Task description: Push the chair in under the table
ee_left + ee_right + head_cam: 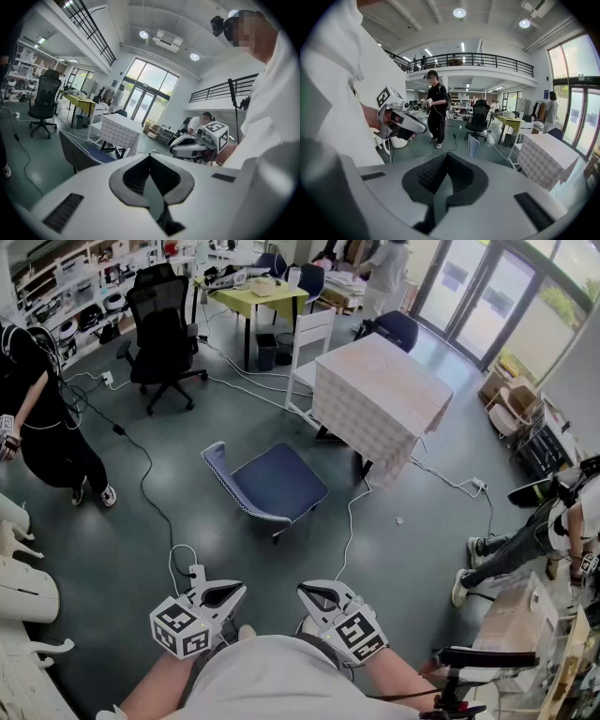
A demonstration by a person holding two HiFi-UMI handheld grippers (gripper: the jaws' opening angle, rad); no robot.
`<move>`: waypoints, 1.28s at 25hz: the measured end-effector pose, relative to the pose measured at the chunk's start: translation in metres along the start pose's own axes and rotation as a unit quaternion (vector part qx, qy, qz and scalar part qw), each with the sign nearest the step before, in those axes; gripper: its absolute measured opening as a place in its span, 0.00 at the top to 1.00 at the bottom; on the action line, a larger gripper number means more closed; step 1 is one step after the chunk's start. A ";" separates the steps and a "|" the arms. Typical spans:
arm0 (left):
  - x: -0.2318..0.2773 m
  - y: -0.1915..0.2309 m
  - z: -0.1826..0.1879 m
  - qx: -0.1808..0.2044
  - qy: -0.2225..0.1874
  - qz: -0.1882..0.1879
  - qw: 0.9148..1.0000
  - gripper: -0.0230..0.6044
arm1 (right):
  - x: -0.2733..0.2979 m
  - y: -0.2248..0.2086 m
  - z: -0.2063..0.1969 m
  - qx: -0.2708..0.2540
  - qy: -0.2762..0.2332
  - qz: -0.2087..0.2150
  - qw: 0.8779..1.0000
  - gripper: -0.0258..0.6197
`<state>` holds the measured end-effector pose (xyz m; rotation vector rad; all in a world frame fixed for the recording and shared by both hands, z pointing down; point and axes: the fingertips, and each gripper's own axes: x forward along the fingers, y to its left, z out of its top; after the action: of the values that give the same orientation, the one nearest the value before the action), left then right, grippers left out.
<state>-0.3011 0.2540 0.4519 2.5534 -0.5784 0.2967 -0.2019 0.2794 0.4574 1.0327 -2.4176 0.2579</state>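
Chair (277,484), blue-seated, stands on the open floor well apart from the table (380,390), between the person and the table's near corner. Its backrest (217,471) is on the side away from the table and its seat front is turned roughly, not squarely, toward it.

Handling, as judged: a light, stiff-framed chair with a padded seat, not fragile. Whether it runs on glides or castors cannot be told, so it may drag or pivot rather than track straight. The top edge of the backrest is the best contact, with a push spread across both sides to keep it from yawing.

Left gripper (221,594) and right gripper (322,596) are held close to the person's body, jaws together, nothing between them. Neither touches the chair.

Edges and room:
- A checked cloth (361,432) hangs low round the table and hides most of the legs; one dark leg shows at the near corner, so entry clearance is unconfirmed.
- A white cable (351,521) lies on the floor just beside the chair, trailing toward the table's near corner; it could snag a leg.
- A white chair (309,343) already occupies the far side.
- Floor is open between person and chair; a bystander in black (37,409) stands well off at the left of the head view.
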 end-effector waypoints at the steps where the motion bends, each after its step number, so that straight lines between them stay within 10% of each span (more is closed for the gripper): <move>1: -0.005 0.004 -0.003 0.010 0.003 0.004 1.000 0.95 | 0.004 0.005 0.002 -0.001 0.001 0.002 1.000 0.94; 14: -0.022 0.031 -0.017 0.041 0.020 -0.019 0.999 0.95 | 0.026 0.037 0.006 0.012 0.012 -0.020 1.000 0.94; 24: 0.027 0.050 0.018 0.022 0.023 0.054 0.998 0.86 | -0.001 -0.030 0.011 0.036 -0.029 -0.018 0.999 0.93; 32: 0.099 0.084 0.033 -0.033 0.009 0.120 0.992 0.74 | -0.041 -0.101 -0.041 0.047 -0.021 -0.034 0.998 0.74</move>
<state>-0.2478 0.1373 0.4902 2.4166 -0.8771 0.3762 -0.0905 0.2495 0.4697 1.1714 -2.4213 0.3335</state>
